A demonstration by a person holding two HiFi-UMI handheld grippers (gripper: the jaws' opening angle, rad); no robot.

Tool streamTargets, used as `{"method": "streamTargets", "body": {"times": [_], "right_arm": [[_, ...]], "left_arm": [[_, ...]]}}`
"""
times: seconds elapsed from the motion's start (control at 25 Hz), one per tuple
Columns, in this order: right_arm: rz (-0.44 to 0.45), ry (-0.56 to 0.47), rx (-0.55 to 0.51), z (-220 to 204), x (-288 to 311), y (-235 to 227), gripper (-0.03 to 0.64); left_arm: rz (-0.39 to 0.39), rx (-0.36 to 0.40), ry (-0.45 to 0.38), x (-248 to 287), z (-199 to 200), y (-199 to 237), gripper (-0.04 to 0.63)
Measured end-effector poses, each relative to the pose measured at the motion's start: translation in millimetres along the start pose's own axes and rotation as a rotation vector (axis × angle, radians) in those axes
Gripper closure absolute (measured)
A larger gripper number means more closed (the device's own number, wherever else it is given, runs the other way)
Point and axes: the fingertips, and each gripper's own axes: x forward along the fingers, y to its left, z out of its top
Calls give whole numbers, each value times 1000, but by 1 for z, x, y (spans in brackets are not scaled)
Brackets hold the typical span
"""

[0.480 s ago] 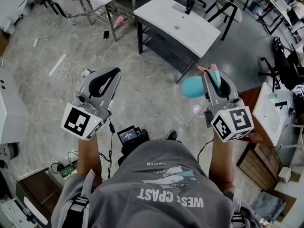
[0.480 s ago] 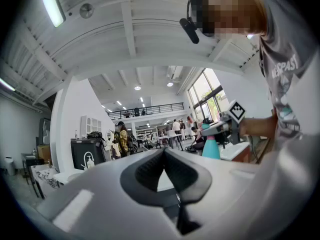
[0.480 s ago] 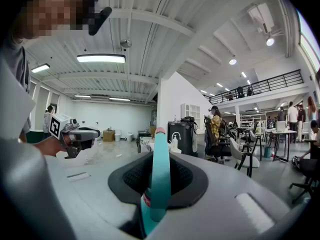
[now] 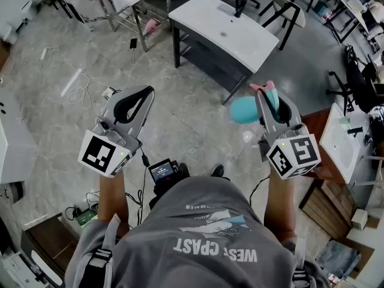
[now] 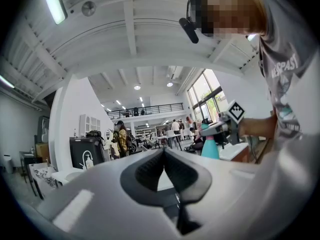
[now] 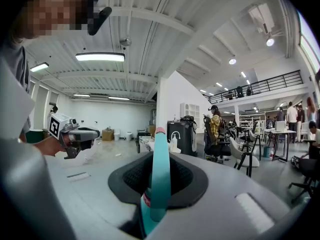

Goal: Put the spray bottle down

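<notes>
A teal spray bottle point(image 4: 243, 109) with a pink tip hangs in the air over the grey floor, its body sticking out to the left of my right gripper point(image 4: 269, 96). That gripper is shut on the bottle's top part. In the right gripper view the bottle's teal neck point(image 6: 161, 176) stands upright between the dark pads. My left gripper point(image 4: 141, 93) is held level at the left, shut with nothing in it. Its pads meet at the tip in the left gripper view point(image 5: 163, 152), where the teal bottle point(image 5: 210, 147) also shows at the right.
A white sink top on a dark frame point(image 4: 204, 17) stands ahead. A second white basin point(image 4: 337, 143) on a brown cabinet is at the right. Cables point(image 4: 78, 83) lie on the floor at left. Chairs and several people fill the background.
</notes>
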Motion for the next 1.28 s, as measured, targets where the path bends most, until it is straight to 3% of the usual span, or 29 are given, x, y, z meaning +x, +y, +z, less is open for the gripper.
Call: {"method": "streamTargets", "body": {"times": [0.68, 1.28], "right_arm": [[6, 0, 62, 2, 36, 2, 554], [58, -17, 83, -4, 124, -105, 555]], "left_arm": [[-21, -34, -13, 11, -16, 32, 594], [21, -33, 58, 124, -37, 61, 594]]}}
